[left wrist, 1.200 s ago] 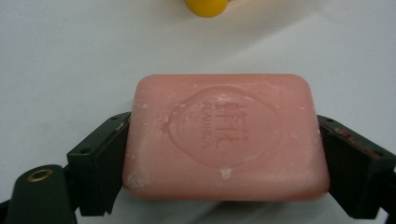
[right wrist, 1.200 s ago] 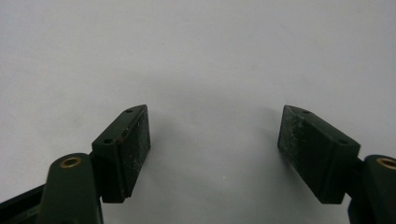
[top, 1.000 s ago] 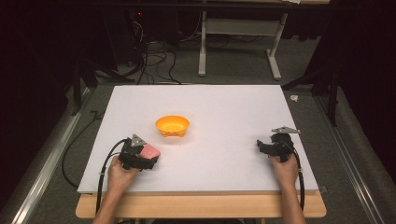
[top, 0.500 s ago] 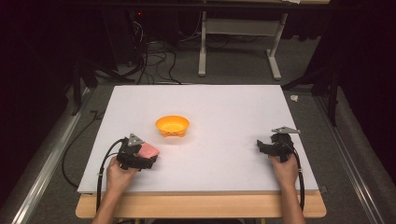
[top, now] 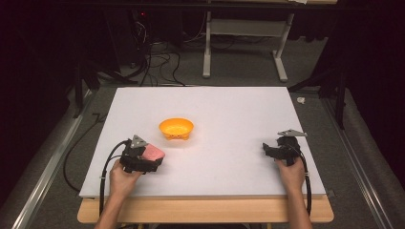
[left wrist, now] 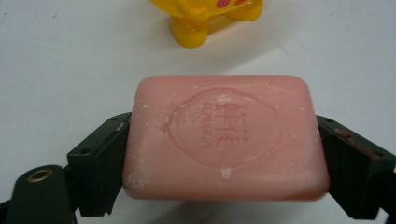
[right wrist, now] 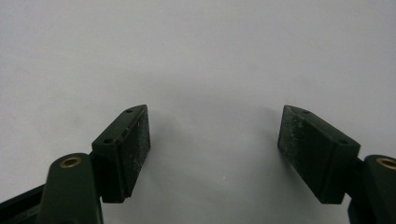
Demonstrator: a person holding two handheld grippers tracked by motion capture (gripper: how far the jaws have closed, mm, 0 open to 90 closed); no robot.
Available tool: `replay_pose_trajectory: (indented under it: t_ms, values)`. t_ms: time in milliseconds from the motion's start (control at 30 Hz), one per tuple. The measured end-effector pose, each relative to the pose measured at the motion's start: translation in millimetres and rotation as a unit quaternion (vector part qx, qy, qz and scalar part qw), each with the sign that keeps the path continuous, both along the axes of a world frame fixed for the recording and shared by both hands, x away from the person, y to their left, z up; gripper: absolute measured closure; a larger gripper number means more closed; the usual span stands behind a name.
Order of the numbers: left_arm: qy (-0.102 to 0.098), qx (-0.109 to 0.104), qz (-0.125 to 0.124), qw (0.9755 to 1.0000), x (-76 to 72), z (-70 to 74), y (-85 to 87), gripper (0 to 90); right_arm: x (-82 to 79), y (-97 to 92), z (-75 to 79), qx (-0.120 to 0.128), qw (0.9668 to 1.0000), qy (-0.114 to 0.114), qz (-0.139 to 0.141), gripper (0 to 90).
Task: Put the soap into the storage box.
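A pink bar of soap [left wrist: 224, 137] with a stamped oval mark sits between the two jaws of my left gripper [left wrist: 224, 163], which press on its short ends. In the high view the soap [top: 154, 152] and left gripper [top: 150, 160] are near the table's front left. An orange-yellow bowl [top: 176, 128] stands just beyond them, and its footed base [left wrist: 205, 18] appears at the top of the left gripper view. My right gripper [top: 267, 150] rests at the front right, and its jaws [right wrist: 215, 149] stand apart over bare white tabletop.
The white tabletop [top: 224, 109] spreads between the two hands, with a wooden front edge [top: 205, 210]. Cables [top: 102, 171] trail off the left side. Table legs and wires stand on the dark floor behind.
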State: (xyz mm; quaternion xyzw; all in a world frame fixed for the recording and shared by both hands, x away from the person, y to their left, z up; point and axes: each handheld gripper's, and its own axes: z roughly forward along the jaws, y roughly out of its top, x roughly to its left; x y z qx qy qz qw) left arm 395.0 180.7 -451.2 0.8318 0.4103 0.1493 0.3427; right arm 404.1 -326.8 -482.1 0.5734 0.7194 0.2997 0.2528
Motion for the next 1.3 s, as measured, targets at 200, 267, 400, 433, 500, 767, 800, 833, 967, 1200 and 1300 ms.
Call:
replay_pose_trajectory:
  t_ms: [200, 267, 400, 433, 500, 767, 800, 833, 967, 1200, 1300]
  values:
    - [0.001, -0.007, -0.002, 1.0, -1.1, 4.1, -5.6, 13.7, 0.0, -0.1, 0.0, -0.001, 1.0, 0.0, 0.001, 25.8]
    - [0.004, -0.01, -0.002, 0.9999, -0.6, 6.7, -7.5, 13.7, -0.1, -0.1, 0.0, -0.001, 1.0, 0.0, 0.0, 25.8]
    - [0.005, -0.011, 0.0, 0.9999, 0.1, 11.1, -10.7, 13.7, 0.0, 0.0, 0.0, 0.0, 1.0, 0.0, 0.0, 25.9]
    - [0.006, -0.013, 0.0, 0.9999, 0.2, 12.3, -11.2, 13.7, 0.0, 0.0, 0.0, 0.0, 1.0, 0.0, 0.0, 25.8]
    - [0.006, -0.014, 0.001, 0.9999, 0.3, 13.4, -11.7, 13.7, 0.0, 0.0, 0.0, 0.0, 1.0, 0.0, 0.0, 25.8]
    - [0.009, -0.02, 0.0, 0.9998, 2.2, 21.6, -16.2, 13.7, 0.0, 0.0, 0.0, 0.0, 1.0, 0.0, 0.0, 25.8]
    - [0.01, -0.021, -0.001, 0.9997, 3.2, 23.8, -17.9, 13.7, 0.0, 0.0, 0.0, 0.0, 1.0, 0.0, 0.0, 25.9]
    - [0.01, -0.021, -0.001, 0.9997, 3.2, 23.8, -17.9, 13.7, 0.0, 0.0, 0.0, 0.0, 1.0, 0.0, 0.0, 25.9]
    - [0.01, -0.027, -0.001, 0.9996, 5.9, 29.1, -22.6, 13.7, 0.0, -0.1, 0.1, 0.0, 1.0, 0.001, 0.0, 25.8]
    - [0.016, -0.028, 0.001, 0.9995, 11.2, 34.4, -27.8, 13.7, 0.0, -0.1, 0.1, 0.001, 1.0, 0.001, 0.0, 25.8]
    - [0.018, -0.031, 0.002, 0.9993, 13.9, 37.1, -29.5, 13.7, 0.0, -0.1, 0.1, 0.0, 1.0, 0.001, 0.0, 25.9]
